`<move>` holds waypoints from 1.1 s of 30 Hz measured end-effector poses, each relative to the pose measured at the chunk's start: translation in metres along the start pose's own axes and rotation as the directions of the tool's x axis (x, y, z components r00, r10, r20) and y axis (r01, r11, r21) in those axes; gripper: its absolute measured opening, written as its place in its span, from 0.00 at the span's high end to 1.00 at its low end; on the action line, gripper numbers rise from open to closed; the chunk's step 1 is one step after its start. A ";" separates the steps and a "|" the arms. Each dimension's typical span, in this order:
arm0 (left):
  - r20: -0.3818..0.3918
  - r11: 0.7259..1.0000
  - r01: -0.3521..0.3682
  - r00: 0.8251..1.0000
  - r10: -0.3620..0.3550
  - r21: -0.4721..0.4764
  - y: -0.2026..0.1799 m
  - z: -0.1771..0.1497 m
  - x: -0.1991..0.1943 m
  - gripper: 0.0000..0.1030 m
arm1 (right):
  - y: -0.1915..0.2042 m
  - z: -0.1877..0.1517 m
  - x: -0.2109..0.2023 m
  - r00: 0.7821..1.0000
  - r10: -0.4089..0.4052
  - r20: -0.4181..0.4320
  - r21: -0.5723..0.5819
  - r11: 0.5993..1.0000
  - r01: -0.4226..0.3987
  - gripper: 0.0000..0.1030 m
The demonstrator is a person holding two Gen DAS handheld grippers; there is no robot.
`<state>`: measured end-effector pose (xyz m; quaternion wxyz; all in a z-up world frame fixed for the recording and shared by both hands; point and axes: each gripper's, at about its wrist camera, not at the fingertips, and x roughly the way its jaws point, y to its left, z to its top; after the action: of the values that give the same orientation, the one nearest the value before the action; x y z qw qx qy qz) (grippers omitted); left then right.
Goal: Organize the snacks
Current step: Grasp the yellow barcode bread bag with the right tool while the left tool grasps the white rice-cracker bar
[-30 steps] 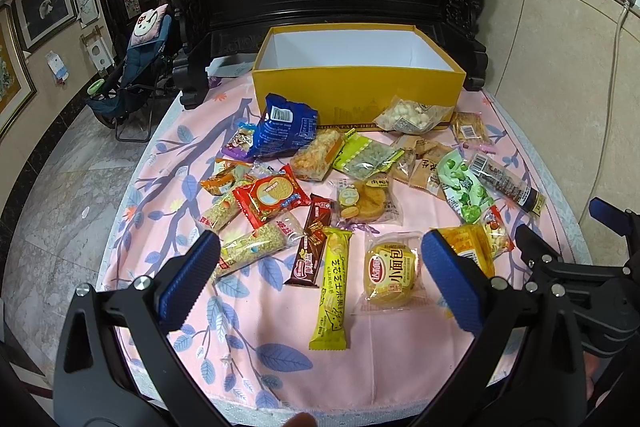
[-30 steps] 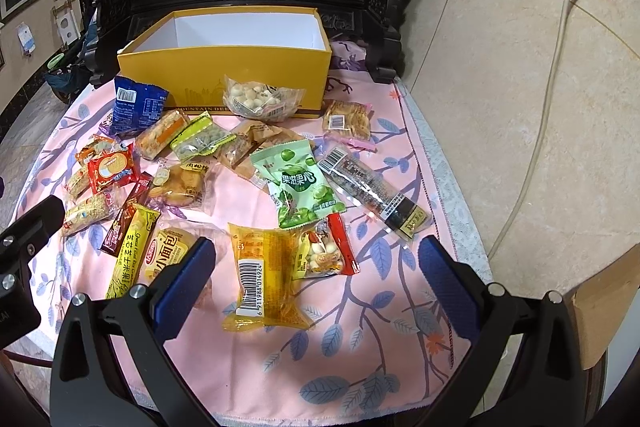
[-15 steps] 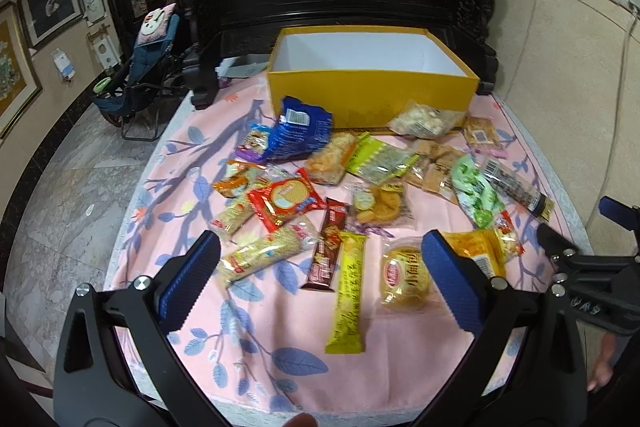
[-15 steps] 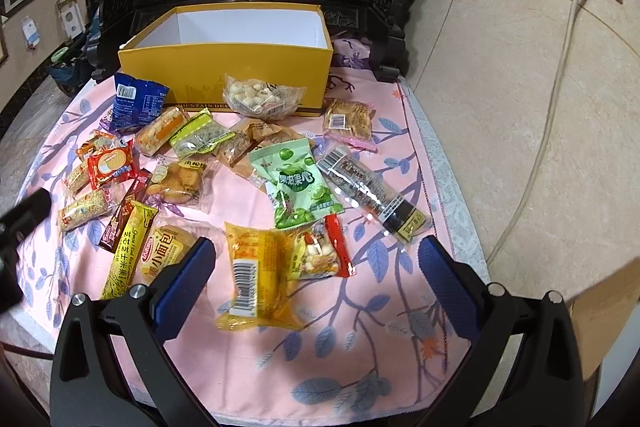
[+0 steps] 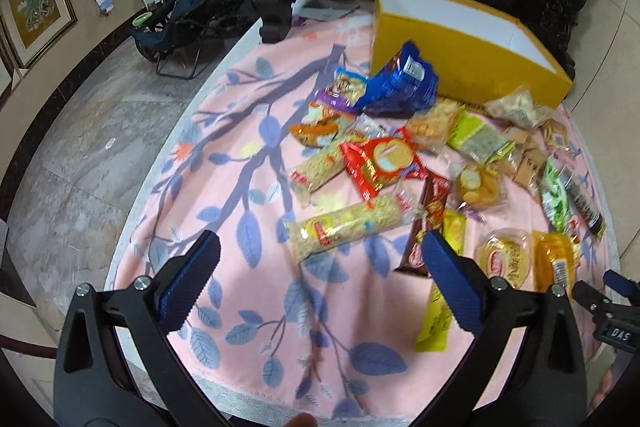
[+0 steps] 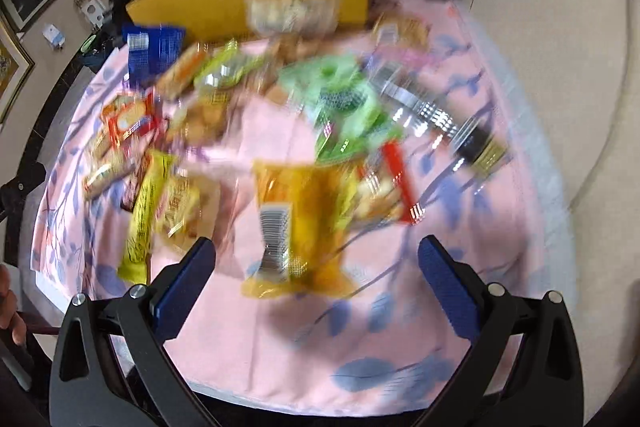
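Here, 2 claws, left claw (image 5: 316,259) & right claw (image 6: 316,263), gape empty; 1 yellow box (image 5: 460,55).

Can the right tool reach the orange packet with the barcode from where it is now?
Probably yes. The right tool is open and empty, and the orange packet lies just ahead of its fingers, on top, near the cloth's front edge. Nothing stands between them, though the picture is blurred.

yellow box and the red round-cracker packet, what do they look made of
The open yellow box looks like matte cardboard: flat stiff walls, crisp folded corners, plain white inside. The red round-cracker packet seems to be glossy plastic film, judging by its crinkled surface and crimped ends; a foil lining can't be ruled out.
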<state>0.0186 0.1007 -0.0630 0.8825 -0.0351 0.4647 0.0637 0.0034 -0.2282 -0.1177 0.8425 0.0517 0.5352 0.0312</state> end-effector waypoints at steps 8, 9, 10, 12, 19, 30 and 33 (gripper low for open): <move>-0.003 1.000 -0.014 1.000 0.014 -0.010 0.014 -0.004 0.008 0.02 | -0.006 -0.001 0.042 1.000 -0.001 -0.003 0.049 0.999 0.001 0.18; 0.000 1.000 -0.014 1.000 0.014 -0.012 0.015 -0.004 0.008 0.02 | -0.002 0.001 0.045 1.000 -0.013 -0.004 0.033 0.999 0.013 0.17; 0.001 1.000 -0.013 1.000 0.013 -0.012 0.016 -0.004 0.008 0.02 | 0.005 0.004 0.049 0.999 -0.041 0.003 0.003 0.999 0.041 0.17; 0.006 1.000 -0.014 1.000 0.014 -0.007 0.015 -0.004 0.008 0.02 | 0.017 0.011 0.056 0.995 -0.088 0.042 -0.050 0.995 0.090 0.17; 0.016 0.995 -0.016 1.000 0.014 0.098 -0.009 -0.009 0.024 0.02 | 0.002 0.012 0.049 0.991 -0.063 0.119 -0.066 0.995 0.071 0.51; -0.132 0.913 0.157 0.985 -0.115 0.376 -0.034 -0.002 0.107 0.02 | -0.010 0.009 0.048 0.995 0.010 0.096 -0.040 0.999 -0.006 0.51; -0.151 0.906 0.238 0.969 -0.196 0.349 -0.029 -0.005 0.122 0.02 | -0.009 0.010 0.049 0.995 -0.002 0.098 -0.047 0.999 0.007 0.50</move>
<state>0.0871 0.0817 -0.1659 0.8477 0.0744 0.5104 -0.1243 0.0333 -0.2320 -0.1584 0.8689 0.0321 0.4924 0.0393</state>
